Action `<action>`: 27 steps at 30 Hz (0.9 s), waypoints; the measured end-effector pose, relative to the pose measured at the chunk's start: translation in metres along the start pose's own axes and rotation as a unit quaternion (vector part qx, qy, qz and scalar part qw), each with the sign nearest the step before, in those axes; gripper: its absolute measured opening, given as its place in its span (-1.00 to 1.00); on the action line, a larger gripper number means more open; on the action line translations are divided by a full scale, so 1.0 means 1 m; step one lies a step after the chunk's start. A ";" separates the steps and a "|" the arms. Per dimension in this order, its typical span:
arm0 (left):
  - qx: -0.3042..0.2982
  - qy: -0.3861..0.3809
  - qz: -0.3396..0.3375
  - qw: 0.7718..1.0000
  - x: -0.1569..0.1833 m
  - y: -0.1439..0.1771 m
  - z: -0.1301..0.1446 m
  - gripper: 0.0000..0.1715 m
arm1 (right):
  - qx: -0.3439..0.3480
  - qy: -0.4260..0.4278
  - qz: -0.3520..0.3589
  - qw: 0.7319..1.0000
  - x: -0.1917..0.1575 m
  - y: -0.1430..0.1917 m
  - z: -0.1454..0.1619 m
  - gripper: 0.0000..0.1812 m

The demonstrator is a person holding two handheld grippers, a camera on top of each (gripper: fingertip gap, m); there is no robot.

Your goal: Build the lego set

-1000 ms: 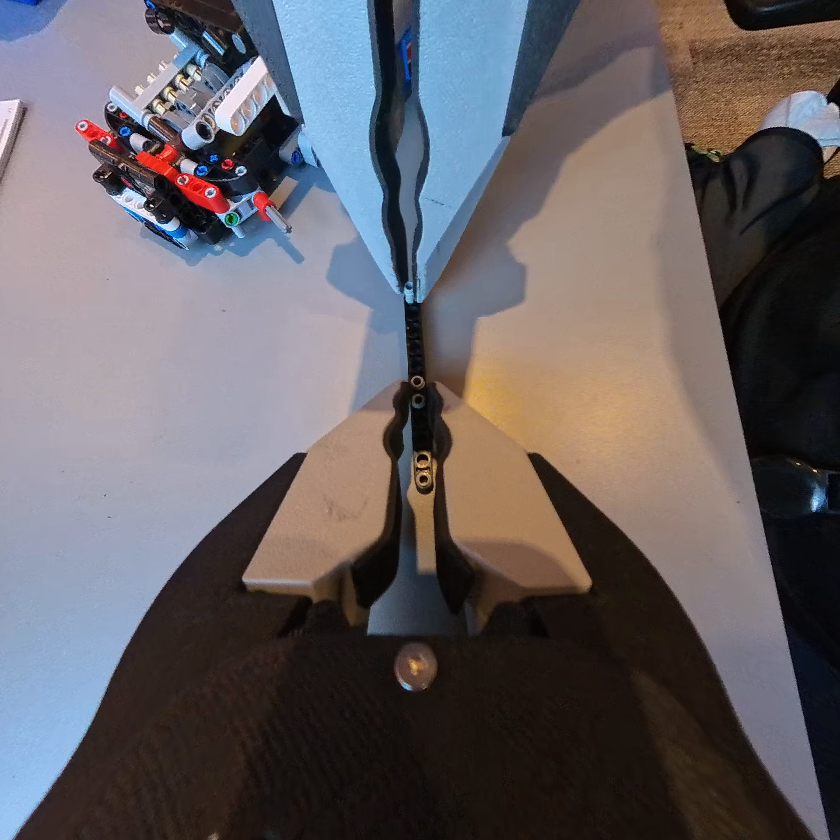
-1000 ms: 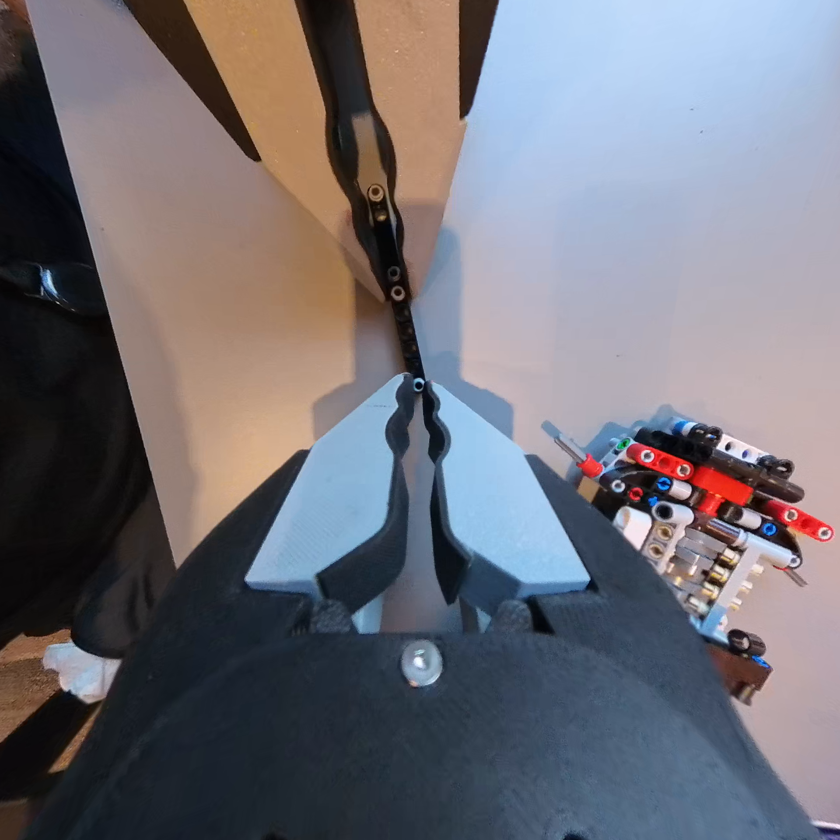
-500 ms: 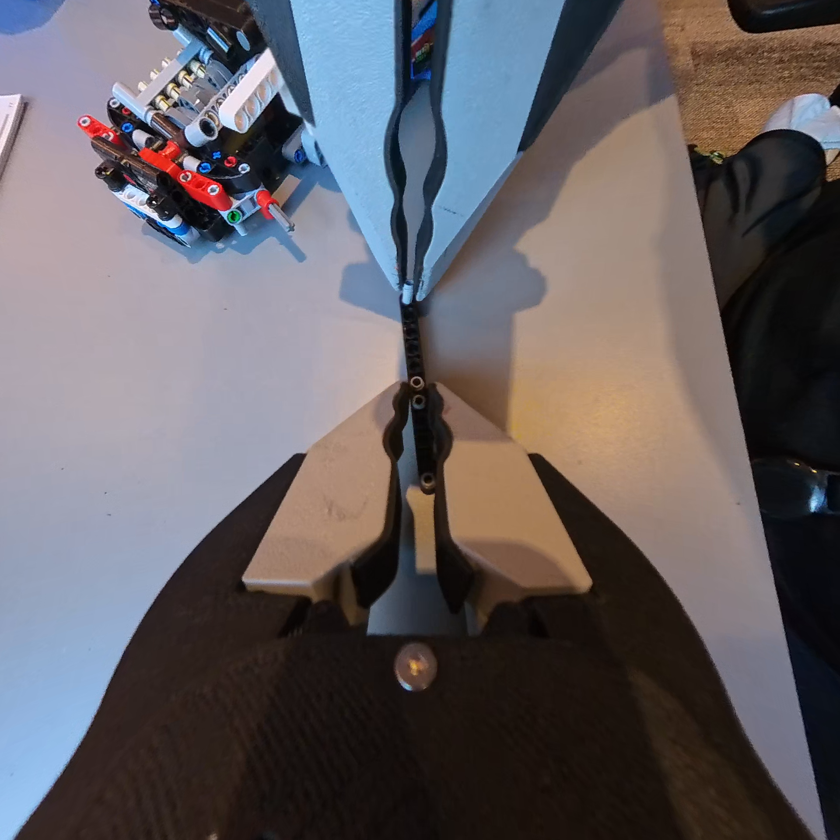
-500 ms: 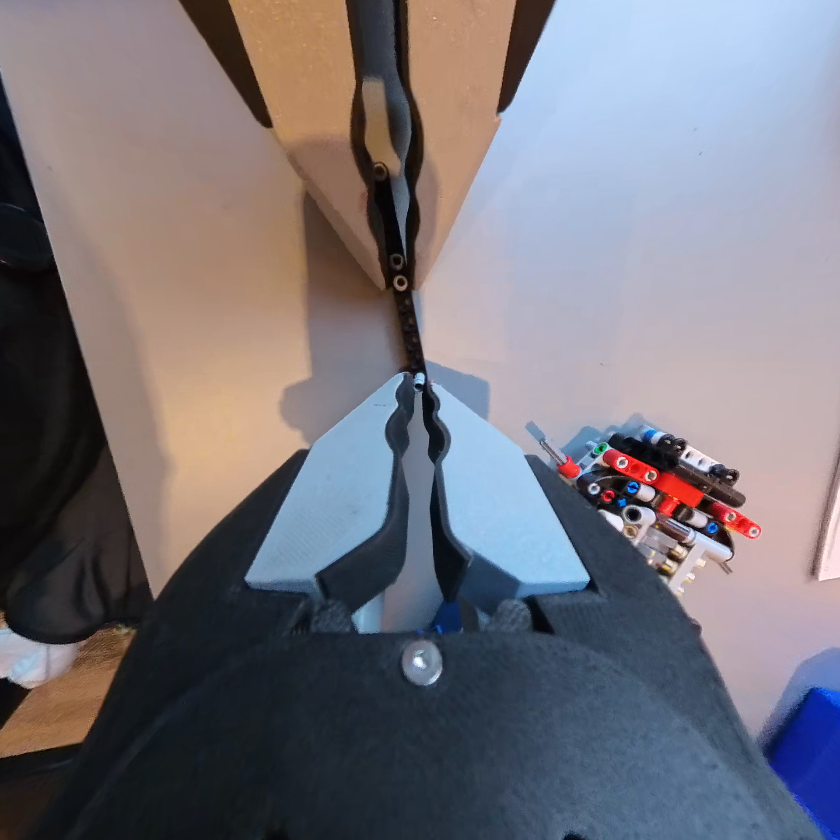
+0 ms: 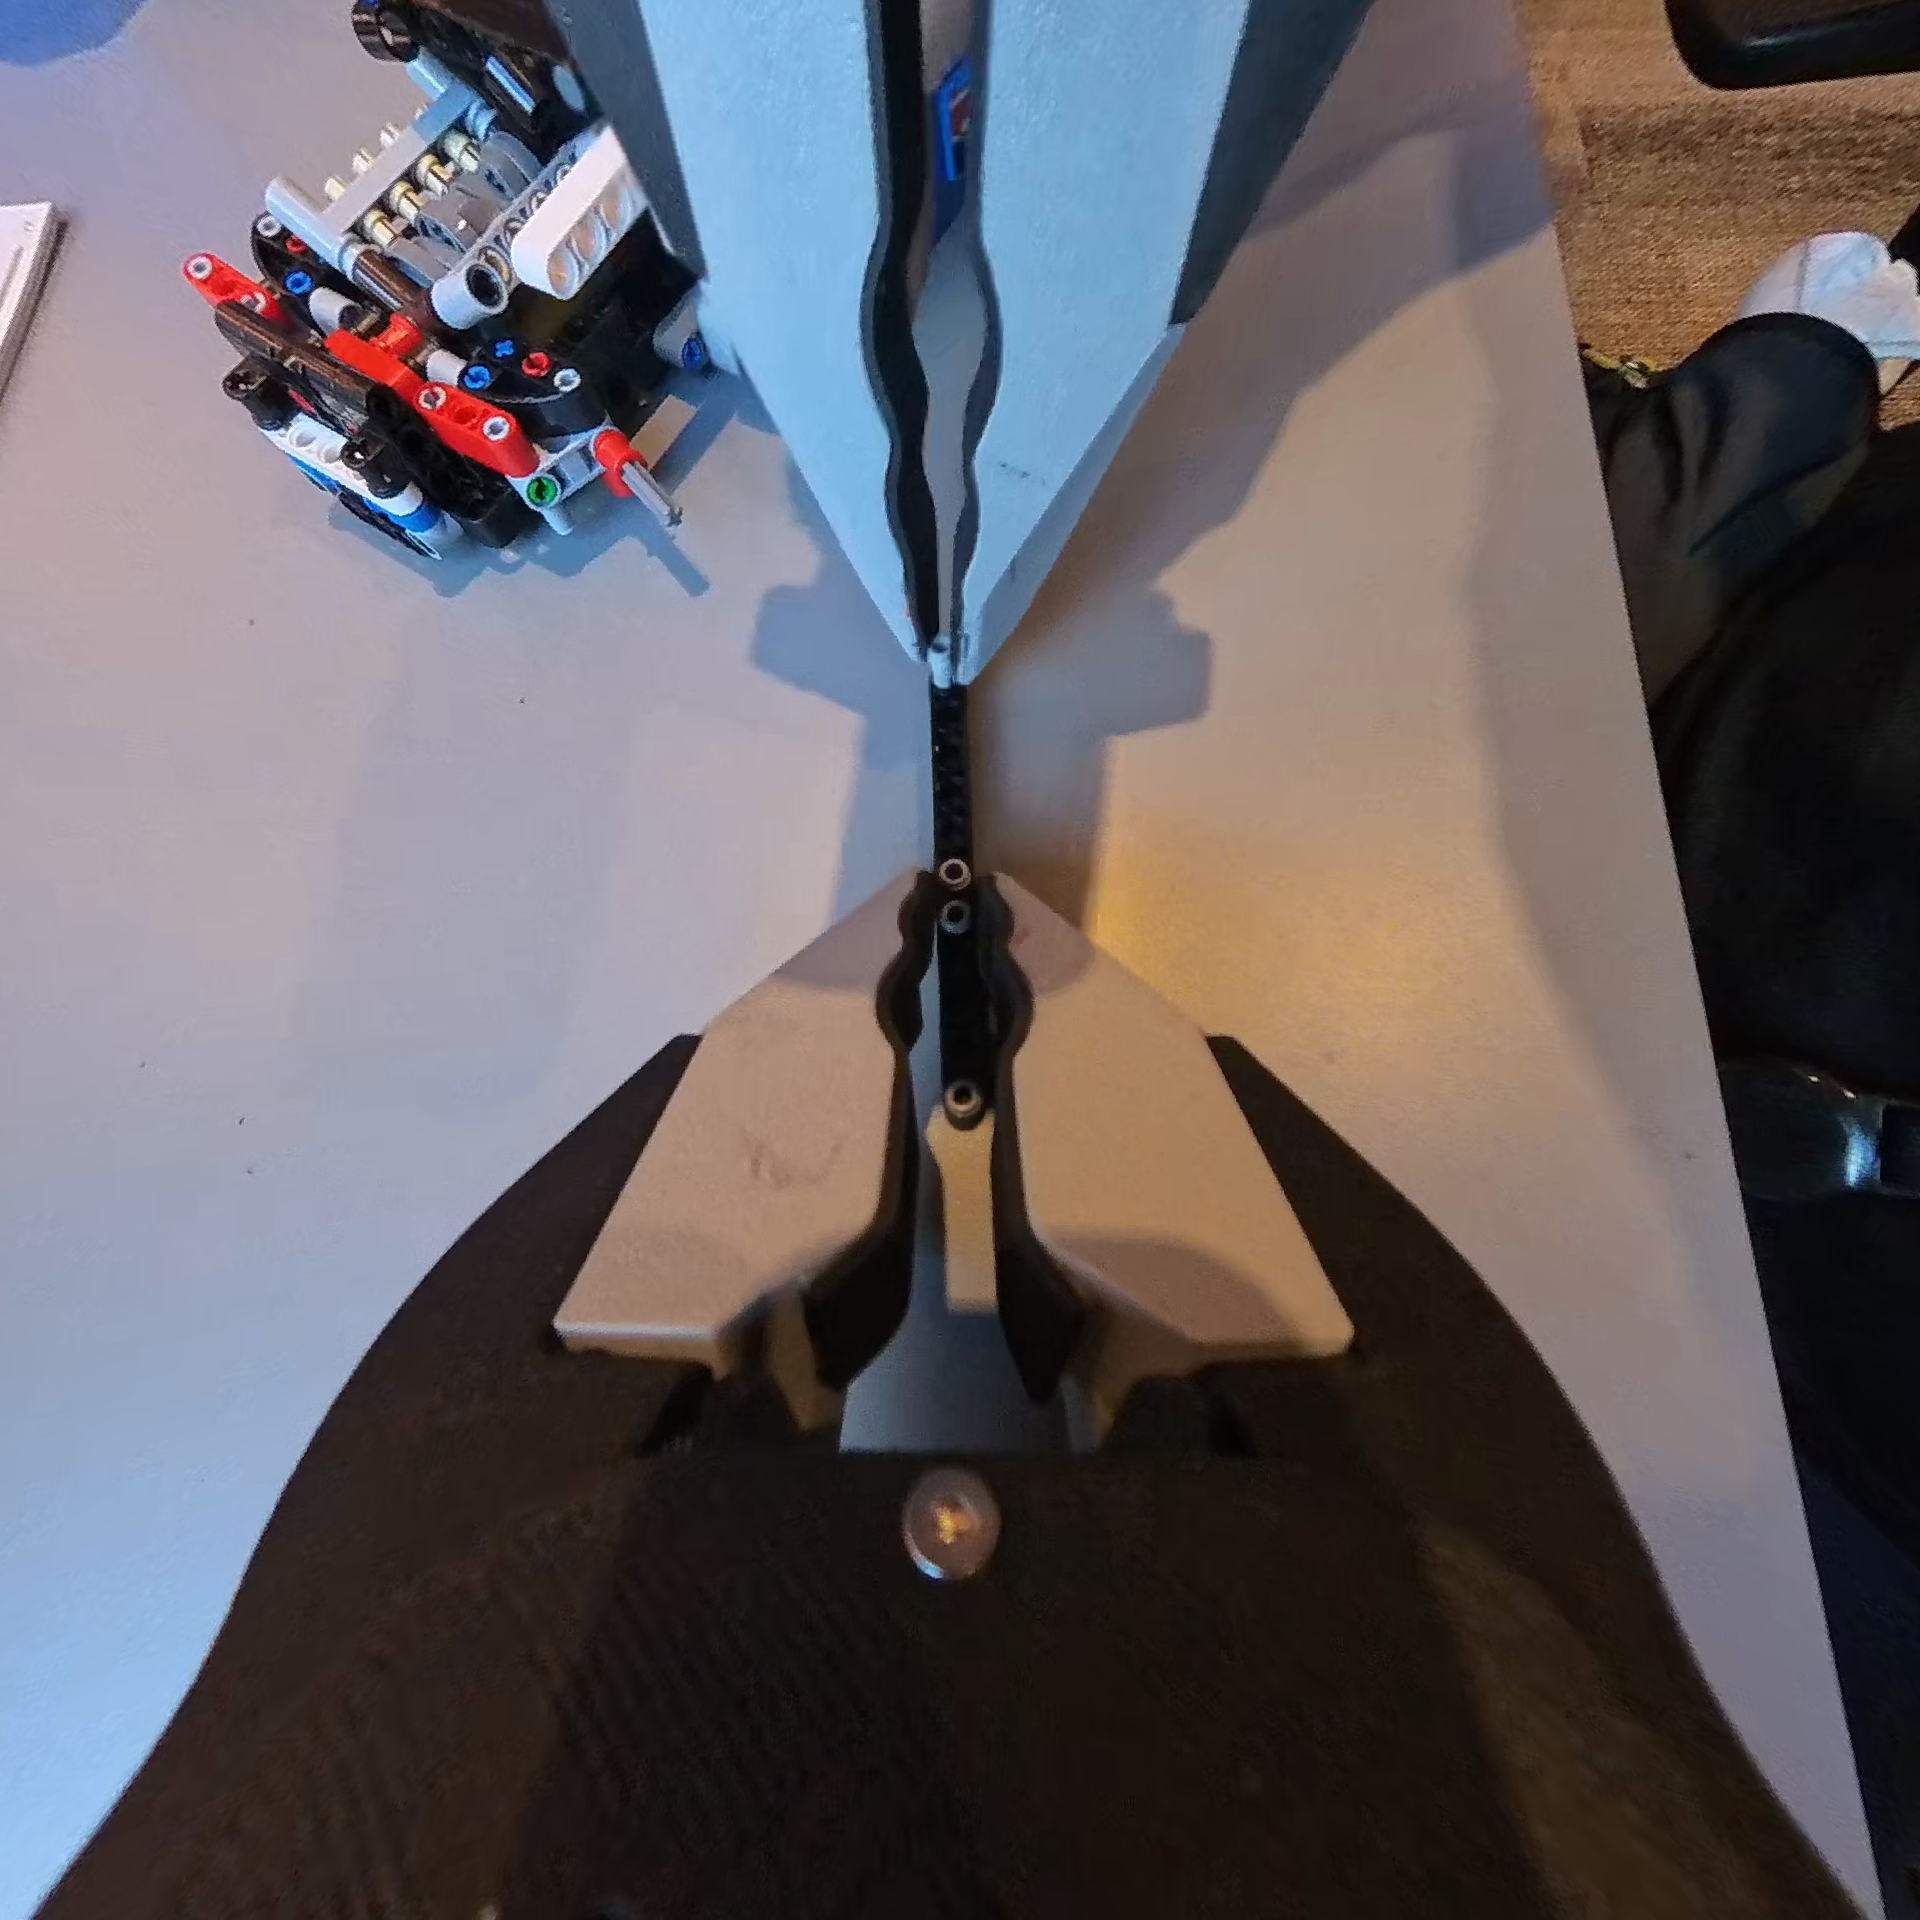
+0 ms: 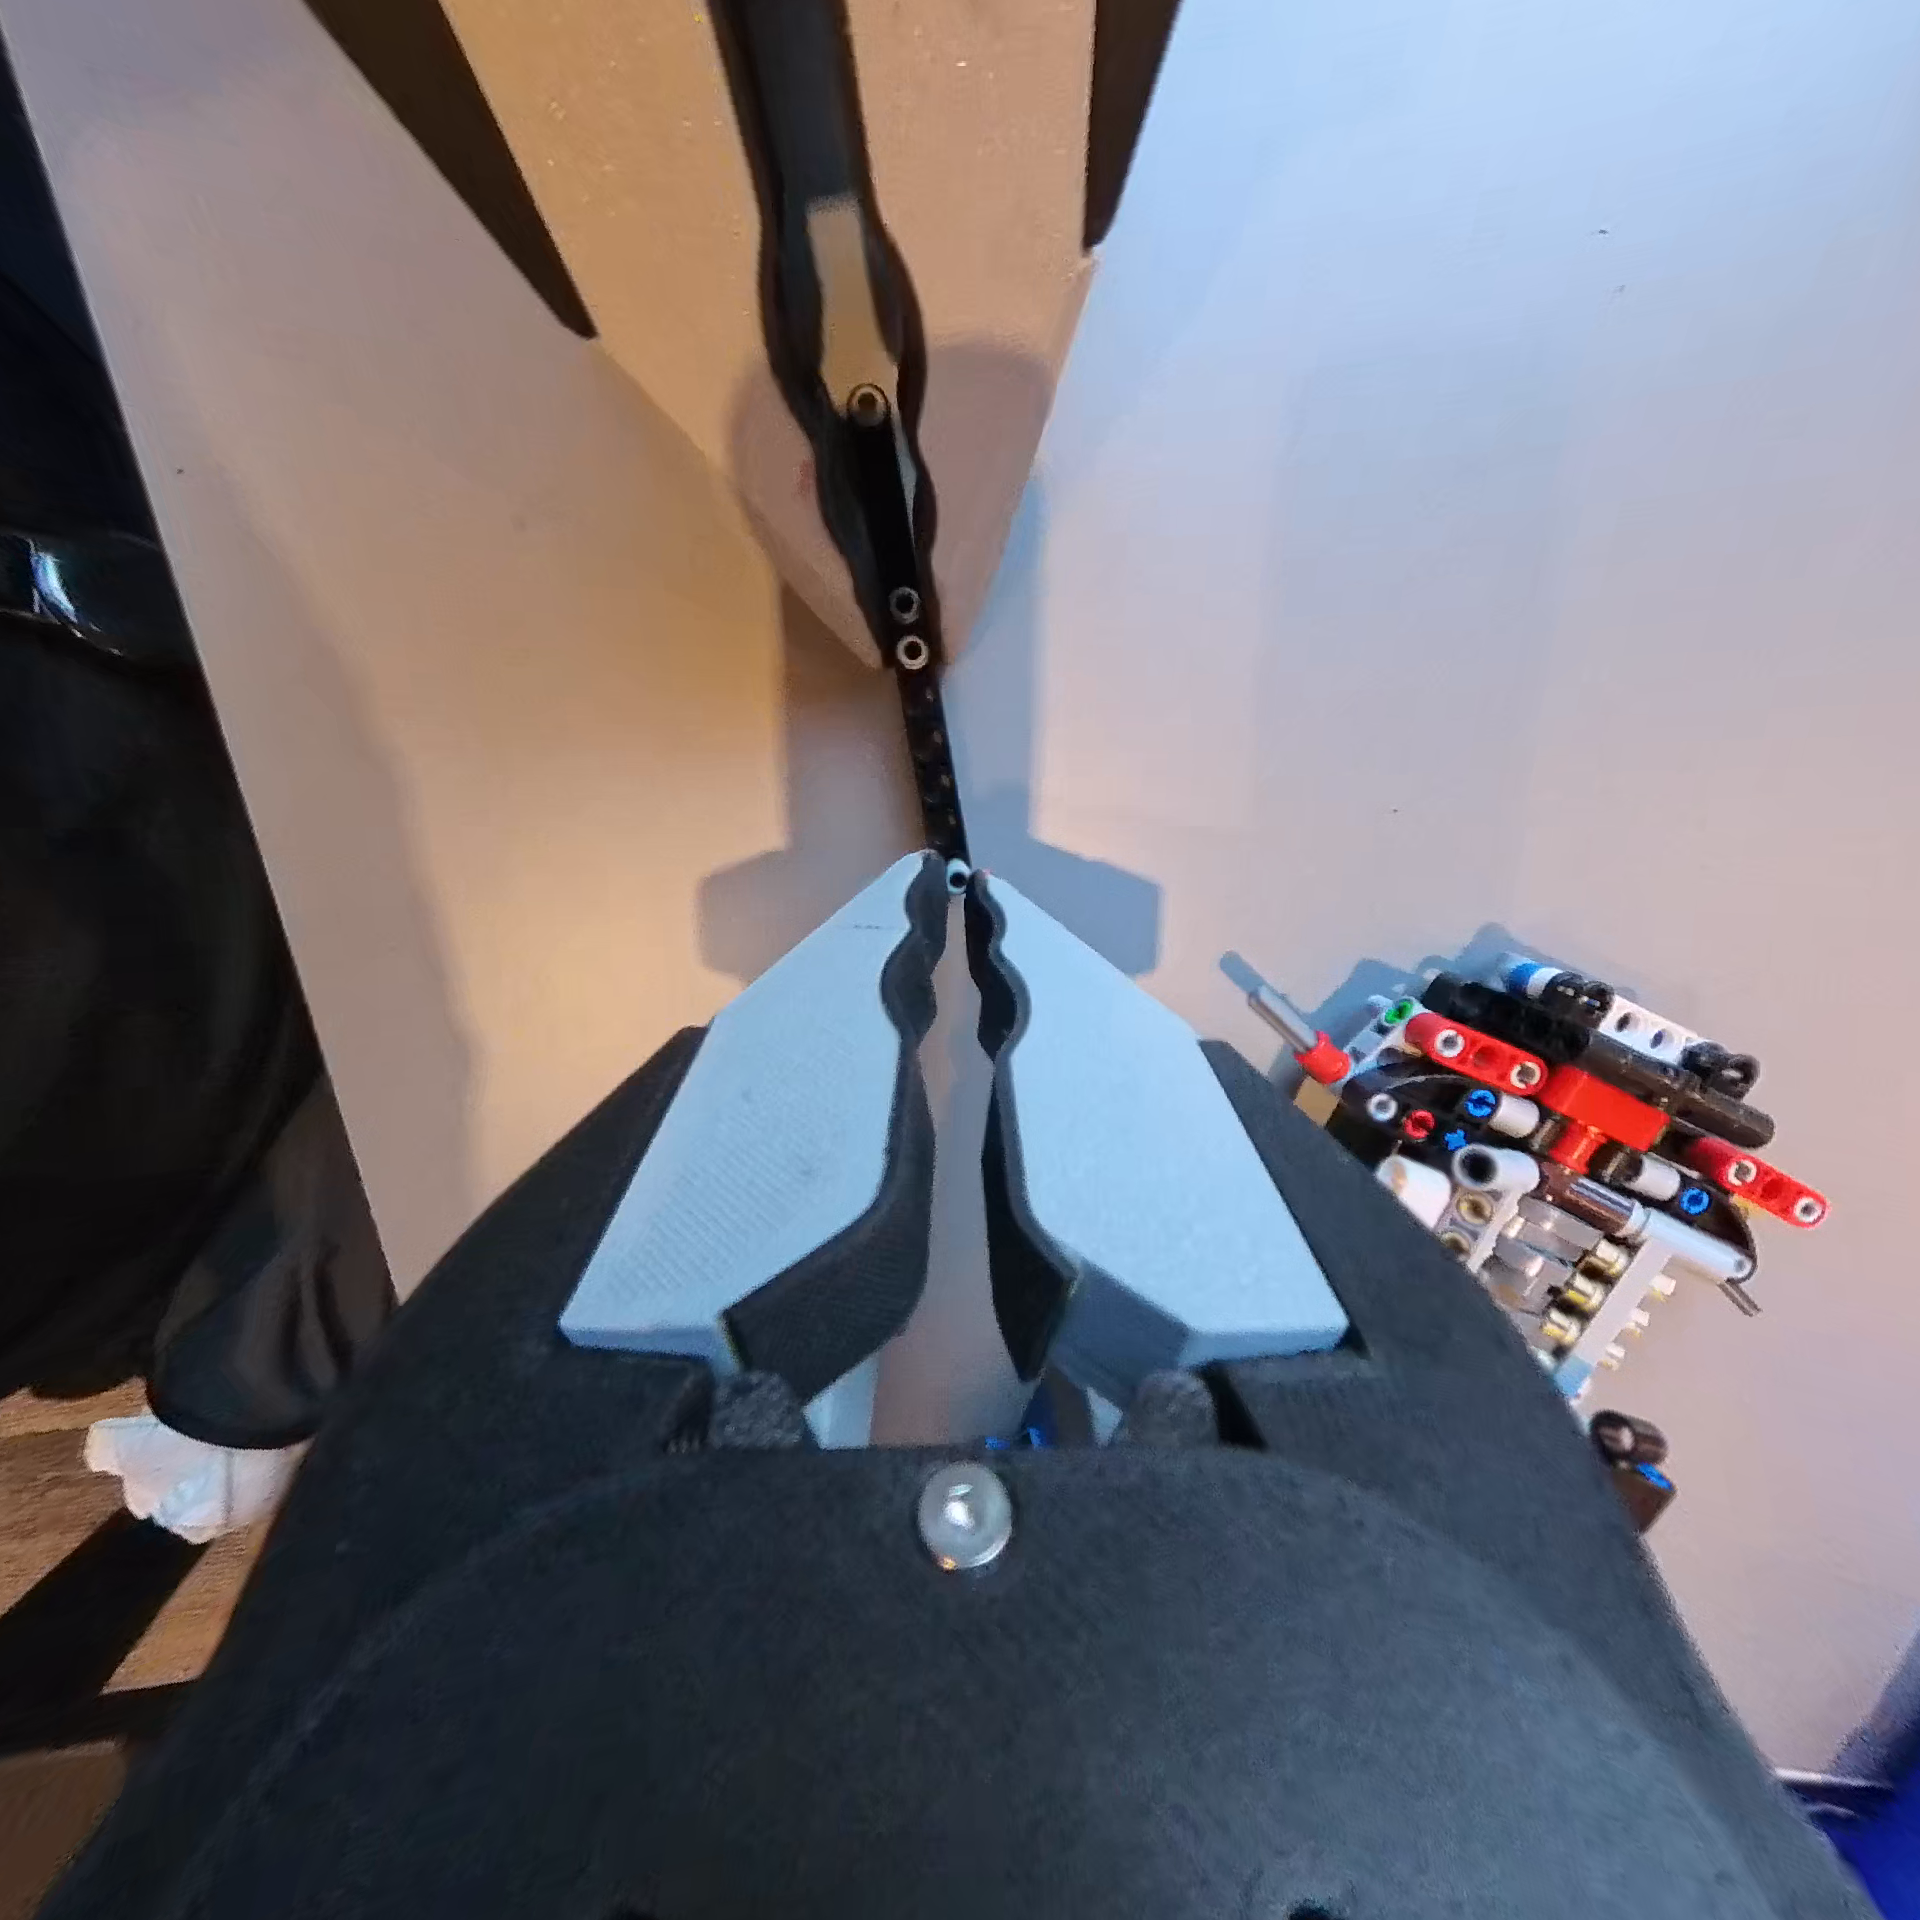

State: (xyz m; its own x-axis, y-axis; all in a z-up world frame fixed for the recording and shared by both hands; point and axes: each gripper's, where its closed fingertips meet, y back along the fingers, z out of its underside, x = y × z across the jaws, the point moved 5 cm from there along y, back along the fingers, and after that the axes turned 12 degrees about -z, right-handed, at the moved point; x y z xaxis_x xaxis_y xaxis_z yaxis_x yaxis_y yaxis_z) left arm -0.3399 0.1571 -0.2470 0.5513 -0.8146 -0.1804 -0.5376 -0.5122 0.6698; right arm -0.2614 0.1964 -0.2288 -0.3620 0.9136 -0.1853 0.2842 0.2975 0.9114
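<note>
A long black Technic beam (image 5: pixel 952 790) with a row of holes hangs in the air between both grippers above the grey table (image 5: pixel 416 831). My left gripper (image 5: pixel 954 894) is shut on the near end of the beam. My right gripper (image 6: pixel 952 878) faces it and is shut on a small light pin (image 6: pixel 954 878) at the beam's (image 6: pixel 933 748) far end. In the left wrist view the right gripper (image 5: pixel 943 655) comes in from the top. The part-built Technic model (image 5: pixel 436 343) of black, red, white and grey pieces sits on the table; it also shows in the right wrist view (image 6: pixel 1558 1132).
The table's edge (image 5: pixel 1621 727) runs along the right, with brown carpet (image 5: pixel 1704 208) beyond it. A person's dark-clothed legs (image 5: pixel 1808 727) sit beside that edge. A white paper (image 5: pixel 21 281) lies at the far left. A blue object (image 6: pixel 1870 1756) shows at the lower right of the right wrist view. Spacing between my two grippers at the tips: around 4 cm.
Both grippers have kept their hold on the beam and shifted slightly over the table. The model sits in a slightly different place in each view.
</note>
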 end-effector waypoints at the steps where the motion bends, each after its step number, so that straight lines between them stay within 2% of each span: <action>1: 0.000 0.000 0.000 1.000 0.000 0.000 0.000 -0.94 | -0.001 0.006 0.005 1.000 -0.001 0.000 0.000 -0.97; 15: 0.000 0.001 0.002 1.000 0.000 0.000 0.000 -0.94 | -0.019 0.072 0.023 0.997 -0.002 -0.003 -0.002 -0.97; 27: 0.000 0.002 0.000 1.000 0.000 0.000 0.000 -0.95 | 0.024 0.126 0.072 0.989 -0.006 -0.003 0.003 -0.97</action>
State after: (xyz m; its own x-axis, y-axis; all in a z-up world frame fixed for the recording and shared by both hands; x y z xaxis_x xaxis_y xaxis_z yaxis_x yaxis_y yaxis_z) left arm -0.3397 0.1576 -0.2470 0.5532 -0.8139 -0.1774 -0.5386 -0.5119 0.6692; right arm -0.2570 0.1905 -0.2318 -0.5227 0.8511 0.0490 0.3883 0.1865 0.9025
